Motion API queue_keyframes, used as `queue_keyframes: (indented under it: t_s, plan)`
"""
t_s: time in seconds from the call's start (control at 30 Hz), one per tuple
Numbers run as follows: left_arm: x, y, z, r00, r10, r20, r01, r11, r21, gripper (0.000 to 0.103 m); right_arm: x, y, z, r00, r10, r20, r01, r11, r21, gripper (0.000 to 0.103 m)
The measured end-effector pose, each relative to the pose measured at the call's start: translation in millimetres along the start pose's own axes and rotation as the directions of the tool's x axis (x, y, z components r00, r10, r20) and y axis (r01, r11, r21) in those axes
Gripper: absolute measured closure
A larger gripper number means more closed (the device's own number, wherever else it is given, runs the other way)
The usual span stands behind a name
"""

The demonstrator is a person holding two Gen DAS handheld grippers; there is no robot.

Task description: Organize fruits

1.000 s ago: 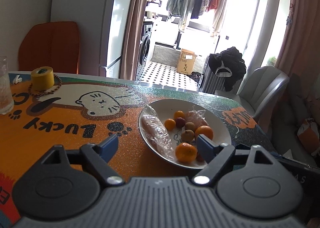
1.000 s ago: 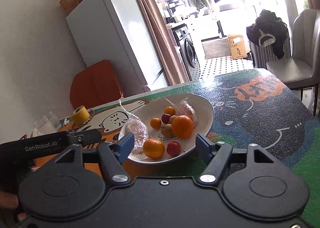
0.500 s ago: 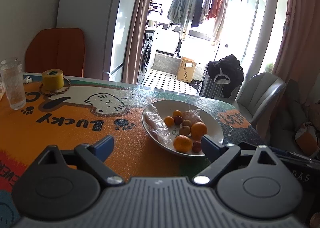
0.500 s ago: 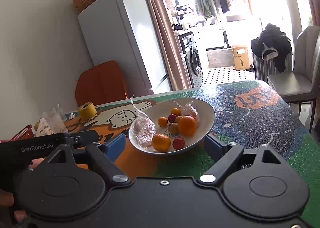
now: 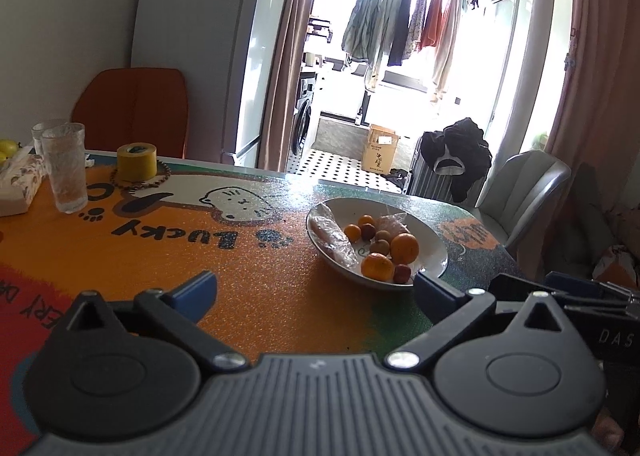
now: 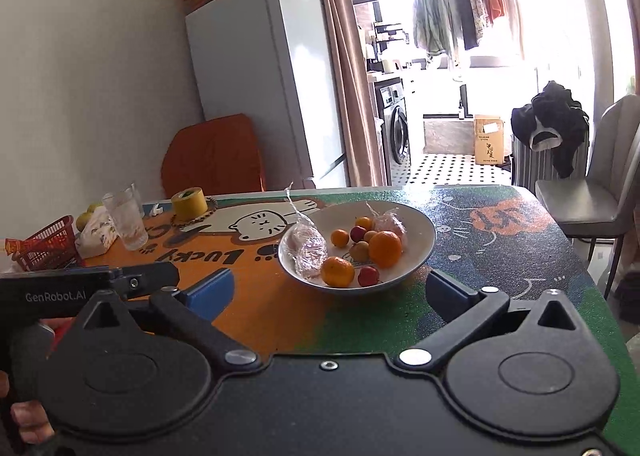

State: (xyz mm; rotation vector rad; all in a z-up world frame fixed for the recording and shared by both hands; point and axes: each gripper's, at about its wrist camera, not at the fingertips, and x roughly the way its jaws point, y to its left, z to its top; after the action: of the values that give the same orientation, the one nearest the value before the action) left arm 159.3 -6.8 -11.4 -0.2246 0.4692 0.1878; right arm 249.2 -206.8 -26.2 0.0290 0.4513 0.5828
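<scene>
I have pulled both grippers back from the bowl (image 6: 420, 252), which now sits farther off on the table (image 5: 248, 288) with the fruits (image 6: 385, 248) inside. My left gripper (image 5: 316, 288) and right gripper (image 6: 328, 288) have jaws released, holding nothing. I'd judge it best to approach one orange from above, clear of the wrapped pieces.

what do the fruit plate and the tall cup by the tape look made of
Plate: looks like glazed white ceramic, smooth and opaque with a soft sheen along the rim.
Cup: seems clear textured glass, see-through with a frosty, rippled wall; hard plastic cannot be ruled out.
</scene>
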Motion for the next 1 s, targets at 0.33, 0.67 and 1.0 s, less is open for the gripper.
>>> queue_keyframes:
  t_s: [0.33,0.67,1.0]
  plan:
    - [-39,5,-7,0.999,-0.001,0.035,0.000,1.000,0.021,0.000,-27,11,-2,1.000,0.011,0.028,-0.011,1.000,-0.008,0.000]
    - [-79,10,-16,0.997,0.012,0.075,-0.015,0.999,0.046,0.000,-54,27,-14,0.999,-0.004,0.052,0.005,1.000,-0.022,0.000]
    - [-105,14,-31,0.997,0.024,0.078,-0.028,0.998,0.059,0.000,-66,29,-32,1.000,-0.010,0.020,0.011,1.000,-0.029,0.000]
